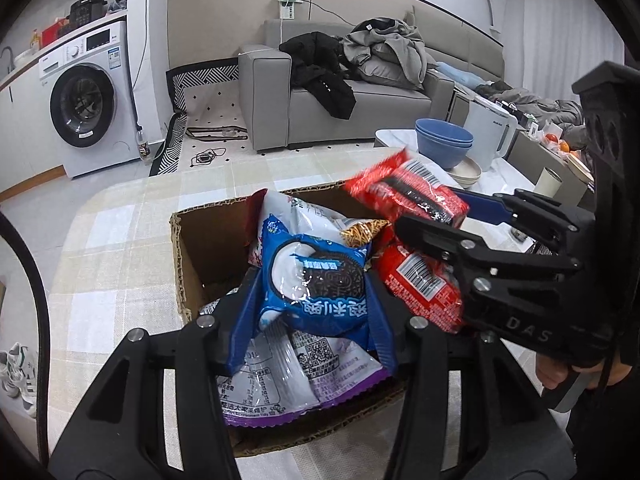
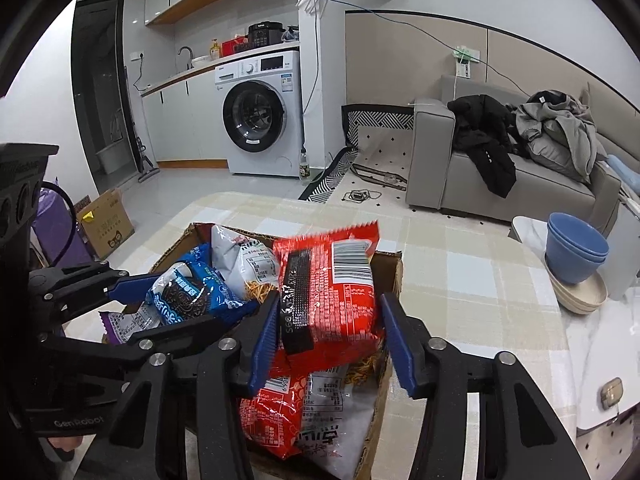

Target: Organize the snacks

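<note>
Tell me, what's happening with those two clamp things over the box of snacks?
A person holds a two-finger gripper in each hand and is sorting snack packets into a cardboard box on a checked tablecloth. The left gripper has a blue cookie packet pinched between its blue pads above the box. The right gripper has a red packet between its pads, but its right pad stands clear, so it seems to be letting go. Several packets already lie in the box.

Ahead of you a white washing machine (image 2: 262, 114) stands under a counter; a grey sofa (image 2: 516, 168) heaped with clothes sits right.
</note>
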`<action>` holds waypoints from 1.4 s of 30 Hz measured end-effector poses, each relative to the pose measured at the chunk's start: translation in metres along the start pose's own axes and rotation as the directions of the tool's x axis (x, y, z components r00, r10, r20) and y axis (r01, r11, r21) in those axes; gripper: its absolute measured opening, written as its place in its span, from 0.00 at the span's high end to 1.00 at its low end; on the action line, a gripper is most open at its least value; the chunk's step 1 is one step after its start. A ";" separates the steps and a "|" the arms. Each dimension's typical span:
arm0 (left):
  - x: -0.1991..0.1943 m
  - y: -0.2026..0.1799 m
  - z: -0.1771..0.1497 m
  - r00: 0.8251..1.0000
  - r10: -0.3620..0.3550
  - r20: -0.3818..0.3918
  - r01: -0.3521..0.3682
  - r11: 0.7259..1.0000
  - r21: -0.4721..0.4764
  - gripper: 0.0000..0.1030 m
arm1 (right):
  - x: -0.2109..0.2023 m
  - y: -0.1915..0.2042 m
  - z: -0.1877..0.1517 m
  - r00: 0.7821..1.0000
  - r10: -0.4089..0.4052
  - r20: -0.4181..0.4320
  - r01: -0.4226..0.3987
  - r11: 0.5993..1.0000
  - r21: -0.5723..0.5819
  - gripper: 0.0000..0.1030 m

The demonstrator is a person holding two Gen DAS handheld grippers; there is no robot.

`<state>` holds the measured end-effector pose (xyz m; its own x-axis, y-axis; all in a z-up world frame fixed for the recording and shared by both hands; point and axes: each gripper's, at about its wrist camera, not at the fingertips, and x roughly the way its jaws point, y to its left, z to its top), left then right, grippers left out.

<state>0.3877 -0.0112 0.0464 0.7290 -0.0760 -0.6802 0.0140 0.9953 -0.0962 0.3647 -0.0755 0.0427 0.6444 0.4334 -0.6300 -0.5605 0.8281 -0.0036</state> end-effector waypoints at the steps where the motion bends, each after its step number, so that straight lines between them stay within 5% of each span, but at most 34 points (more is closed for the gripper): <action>1: -0.001 0.001 0.000 1.000 0.000 -0.003 0.000 1.000 0.000 0.54 | -0.002 -0.001 0.000 1.000 -0.001 0.005 0.001 1.000 -0.002 0.44; 12: -0.014 0.011 0.000 1.000 0.017 0.008 -0.017 0.999 -0.037 0.24 | -0.021 -0.005 -0.004 0.999 -0.016 0.033 0.016 1.000 0.001 0.27; 20: -0.037 0.024 -0.003 0.999 0.032 0.029 -0.031 0.998 -0.060 0.17 | -0.031 -0.007 -0.005 0.999 -0.009 0.051 0.008 1.000 0.022 0.12; 24: -0.050 0.029 -0.006 0.998 0.050 0.049 -0.046 0.996 -0.076 0.01 | -0.039 -0.011 -0.006 0.998 0.002 0.066 -0.005 0.999 0.048 0.03; 42: -0.132 0.029 -0.032 0.980 0.106 0.168 -0.090 0.991 -0.099 0.01 | -0.100 0.008 -0.035 0.982 0.076 0.171 -0.087 0.995 0.054 0.00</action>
<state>0.2699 0.0253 0.1097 0.8311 0.0408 -0.5546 -0.1193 0.9872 -0.1062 0.2782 -0.1246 0.0786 0.6793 0.5499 -0.4860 -0.5854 0.8054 0.0931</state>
